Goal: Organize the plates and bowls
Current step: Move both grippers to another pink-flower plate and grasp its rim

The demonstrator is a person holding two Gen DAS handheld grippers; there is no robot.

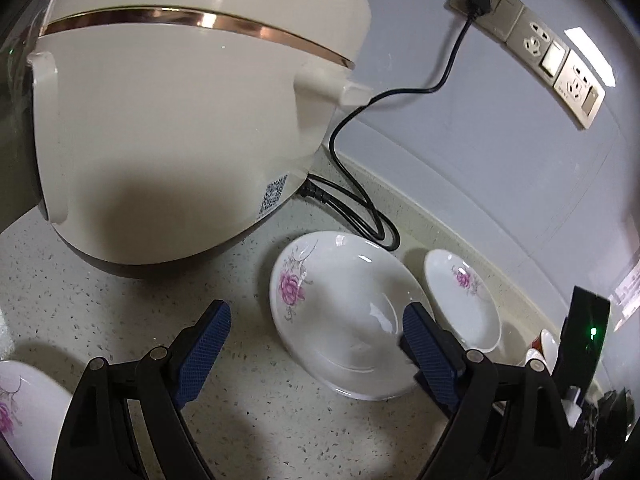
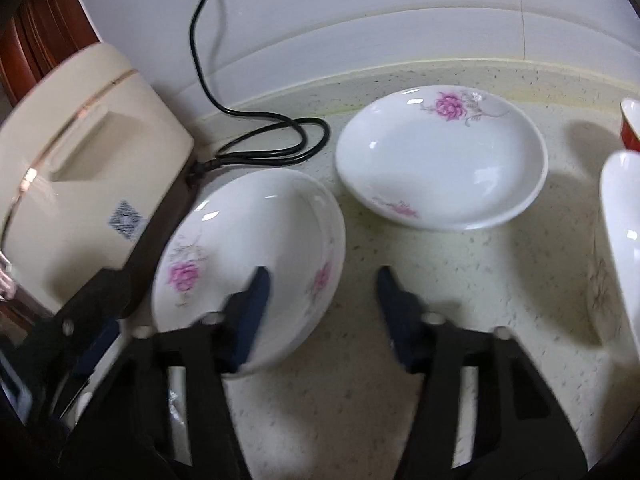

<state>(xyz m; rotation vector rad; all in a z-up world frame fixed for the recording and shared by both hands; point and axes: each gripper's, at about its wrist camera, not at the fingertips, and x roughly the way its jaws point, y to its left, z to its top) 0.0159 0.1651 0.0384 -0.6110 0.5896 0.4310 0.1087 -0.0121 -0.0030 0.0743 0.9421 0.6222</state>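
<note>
A white plate with pink flowers lies on the speckled counter beside the rice cooker. My left gripper is open; its right finger overlaps the plate's right side and its left finger stands over bare counter. In the right wrist view the same plate shows a doubled rim, blurred, as if stacked on another. My right gripper straddles its near right rim, with the left pad over the dish and the right pad outside, a gap left on both sides. A second flowered plate sits behind it.
The cream rice cooker crowds the left, and its black cord loops by the wall. Another flowered plate lies at the near left. White dishware and a red cup stand at the right. Wall sockets sit above.
</note>
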